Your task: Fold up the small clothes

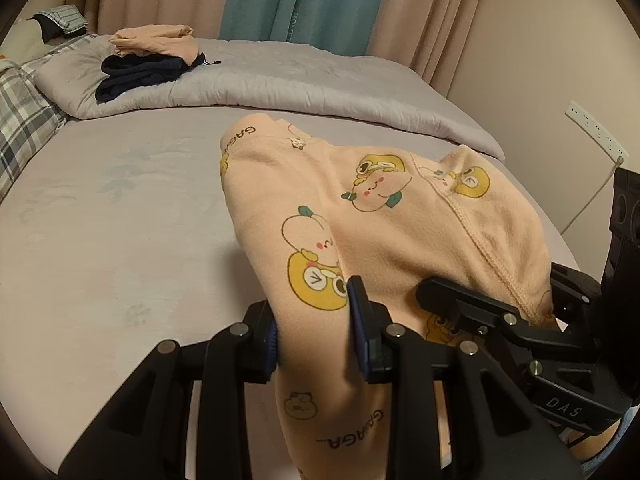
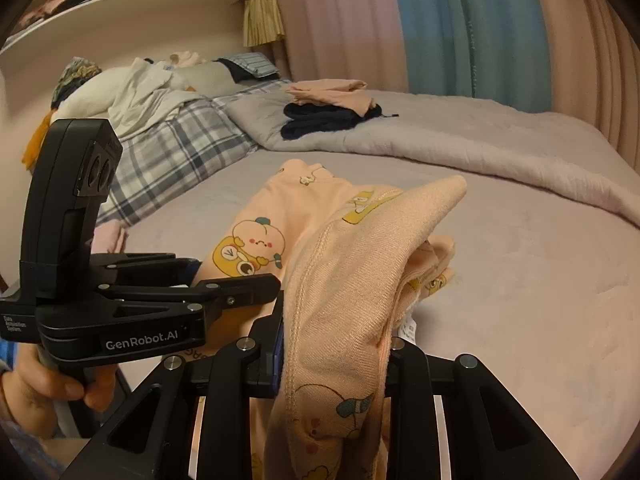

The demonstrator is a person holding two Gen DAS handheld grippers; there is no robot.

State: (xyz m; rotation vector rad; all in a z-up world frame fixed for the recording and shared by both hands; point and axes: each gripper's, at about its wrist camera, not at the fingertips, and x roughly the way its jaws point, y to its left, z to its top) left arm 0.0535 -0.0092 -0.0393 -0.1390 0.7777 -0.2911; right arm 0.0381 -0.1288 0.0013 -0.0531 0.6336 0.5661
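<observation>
A small peach garment (image 1: 384, 216) printed with yellow cartoon figures lies partly on the grey bed sheet (image 1: 120, 220), its near end lifted. My left gripper (image 1: 316, 332) is shut on one near edge of it. My right gripper (image 2: 336, 356) is shut on the other near edge, where a ribbed hem and seam (image 2: 320, 280) drape over the fingers. The garment (image 2: 360, 248) bunches and folds between the two grippers. The right gripper shows at the right of the left wrist view (image 1: 500, 316). The left gripper shows at the left of the right wrist view (image 2: 192, 288), held by a hand.
A folded peach item on a dark navy one (image 1: 152, 60) sits on the grey quilt (image 1: 320, 88) at the back. Plaid pillows (image 2: 172, 160) and loose clothes (image 2: 136, 88) lie at the head. Curtains (image 1: 300, 0) hang behind; a wall outlet (image 1: 596, 128) is right.
</observation>
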